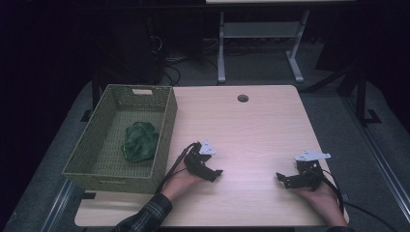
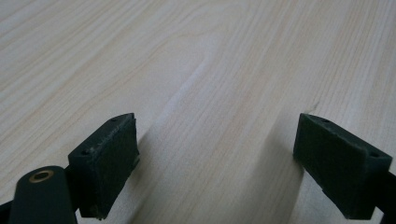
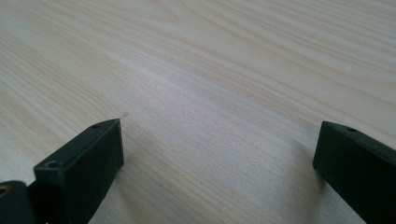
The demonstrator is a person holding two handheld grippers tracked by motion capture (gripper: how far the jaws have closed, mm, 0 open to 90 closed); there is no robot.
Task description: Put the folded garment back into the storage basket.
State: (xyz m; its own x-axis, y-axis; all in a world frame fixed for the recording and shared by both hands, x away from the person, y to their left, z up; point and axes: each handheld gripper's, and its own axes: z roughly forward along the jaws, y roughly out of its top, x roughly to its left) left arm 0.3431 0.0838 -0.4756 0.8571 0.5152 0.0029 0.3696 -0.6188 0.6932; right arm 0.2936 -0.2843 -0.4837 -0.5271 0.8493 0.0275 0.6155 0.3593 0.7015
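A crumpled green cloth [image 1: 140,141] lies inside the woven olive basket [image 1: 115,175] at the table's left. My left gripper [image 1: 215,175] rests low over the wooden table just right of the basket, held by a hand with a plaid sleeve. In the left gripper view its jaws stand wide apart over bare wood, so the left gripper [image 2: 215,163] is open and holds nothing. My right gripper [image 1: 281,179] sits near the front right of the table, pointing left. The right gripper view has bare wood grain between the spread jaws of the right gripper [image 3: 219,168], open and holding nothing.
The light wooden table [image 1: 251,130] has a round cable hole [image 1: 242,98] near its far edge. Beyond it stands a white desk frame [image 1: 261,43] on a dark floor with cables. The basket overhangs the table's left edge.
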